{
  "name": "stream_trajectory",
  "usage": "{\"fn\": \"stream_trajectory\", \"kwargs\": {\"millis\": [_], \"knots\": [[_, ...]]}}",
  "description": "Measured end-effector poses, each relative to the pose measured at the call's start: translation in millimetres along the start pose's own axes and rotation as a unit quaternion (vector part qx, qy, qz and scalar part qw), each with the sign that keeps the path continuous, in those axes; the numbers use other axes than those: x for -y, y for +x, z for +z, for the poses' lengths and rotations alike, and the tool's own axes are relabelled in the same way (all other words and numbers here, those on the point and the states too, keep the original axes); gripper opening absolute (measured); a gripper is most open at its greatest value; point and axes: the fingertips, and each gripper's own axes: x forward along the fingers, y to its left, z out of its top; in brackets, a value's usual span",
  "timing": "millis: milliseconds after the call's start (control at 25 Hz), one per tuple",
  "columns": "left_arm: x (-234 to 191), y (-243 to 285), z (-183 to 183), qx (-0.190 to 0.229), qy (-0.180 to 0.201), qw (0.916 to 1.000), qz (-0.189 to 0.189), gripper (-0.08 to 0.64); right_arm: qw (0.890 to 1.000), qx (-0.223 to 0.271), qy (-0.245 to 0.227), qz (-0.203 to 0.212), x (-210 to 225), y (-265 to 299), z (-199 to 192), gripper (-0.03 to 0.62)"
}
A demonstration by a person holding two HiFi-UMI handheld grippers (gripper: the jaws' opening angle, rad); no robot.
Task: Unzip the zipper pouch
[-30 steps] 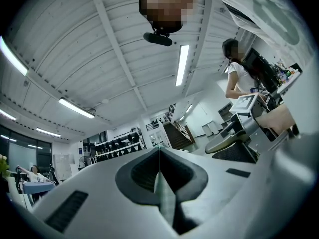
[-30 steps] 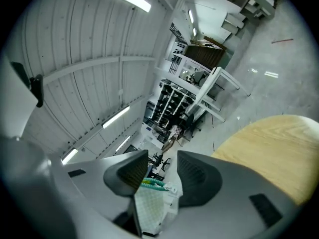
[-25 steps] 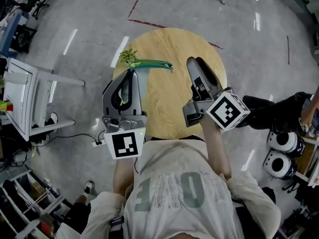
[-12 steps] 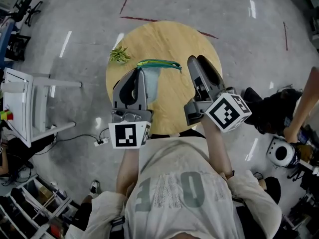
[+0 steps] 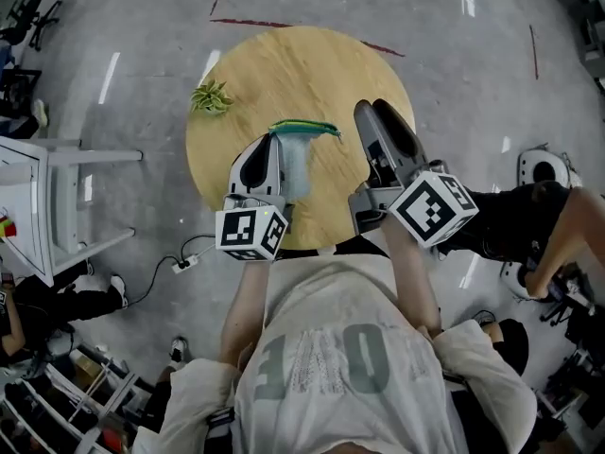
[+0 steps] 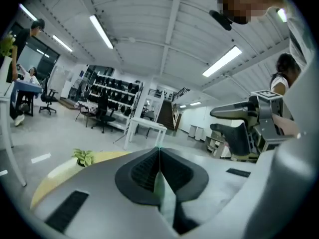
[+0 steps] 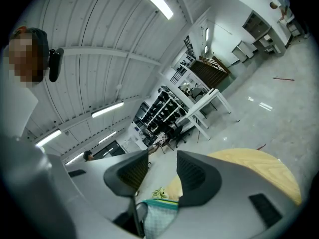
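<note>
The zipper pouch [image 5: 297, 159] is pale with a green zipper [image 5: 304, 129] along its far edge, and it is over the round wooden table [image 5: 284, 64]. My left gripper [image 5: 268, 155] is shut on the pouch's left side. In the left gripper view a strip of pale pouch fabric [image 6: 163, 195] is pinched between the closed jaws of the left gripper [image 6: 158, 151]. My right gripper [image 5: 386, 129] is open just right of the pouch and holds nothing. In the right gripper view the pouch [image 7: 157, 217] lies below the spread jaws of the right gripper [image 7: 162, 166].
A small potted plant [image 5: 210, 96] stands at the table's left side. A white table frame [image 5: 57, 206] is on the floor to the left. Helmets [image 5: 541, 164] and a seated person's legs [image 5: 529, 225] are at the right.
The left gripper has carried the pouch rightward, away from the plant and toward the table's middle. The right gripper has kept its place, and the gap between the two has narrowed.
</note>
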Motion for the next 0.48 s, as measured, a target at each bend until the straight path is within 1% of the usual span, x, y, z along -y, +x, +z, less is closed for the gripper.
{"fn": "stream_trajectory", "kwargs": {"millis": [160, 320, 480], "knots": [[-35.9, 2.6, -43.1, -0.054, -0.021, 0.998, 0.026, 0.029, 1.0, -0.019, -0.008, -0.009, 2.4, 6.8, -10.2, 0.173], [-70.3, 0.7, -68.4, -0.08, -0.033, 0.9948, 0.053, 0.029, 0.999, -0.036, -0.01, -0.014, 4.3, 14.6, -24.8, 0.173], [-94.6, -0.9, -94.6, -0.111, -0.039, 0.9903, 0.075, 0.031, 0.998, -0.055, -0.009, -0.021, 5.2, 17.7, -40.1, 0.173]]}}
